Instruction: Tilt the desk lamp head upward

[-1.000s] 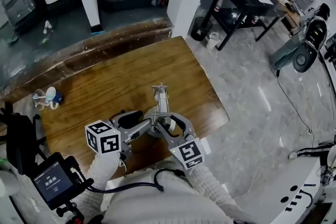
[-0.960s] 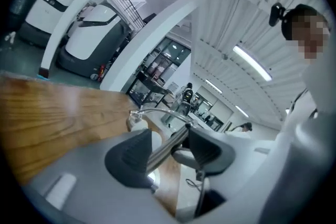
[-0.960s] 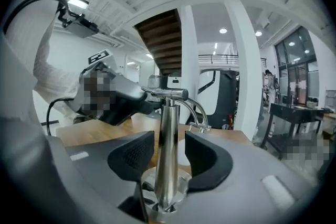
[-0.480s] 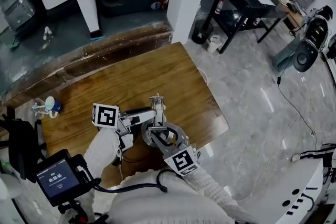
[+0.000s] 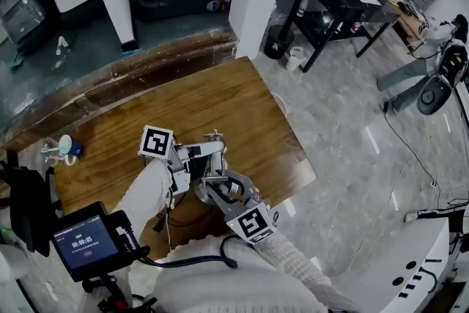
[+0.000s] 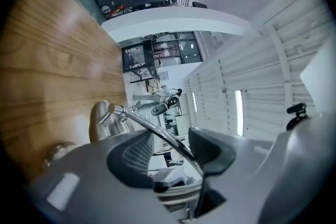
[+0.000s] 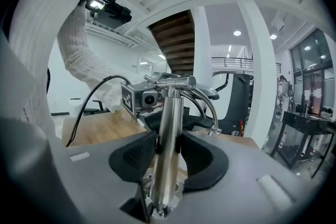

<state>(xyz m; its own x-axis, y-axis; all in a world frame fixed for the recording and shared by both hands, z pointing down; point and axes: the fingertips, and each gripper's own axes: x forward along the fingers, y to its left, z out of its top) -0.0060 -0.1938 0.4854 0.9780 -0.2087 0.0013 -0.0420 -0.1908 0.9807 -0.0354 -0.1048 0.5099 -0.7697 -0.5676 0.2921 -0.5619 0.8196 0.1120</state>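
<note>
Right claw just tightened, pinching the polished-steel desk lamp's upright post on the brown wooden desk. Left claw just narrowed, spread wide, lamp's thin curved chrome arm running between its jaws.

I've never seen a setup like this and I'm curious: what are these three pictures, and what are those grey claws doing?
No robot here: a person holds a two-jaw gripper in each hand. One picture looks down from a head camera at a wooden table; the other two look along each gripper's jaws. The right gripper has just closed its jaws on the upright post of the metal desk lamp. The left gripper has been closing too, but its jaws stand apart around the lamp's thin curved arm.
</note>
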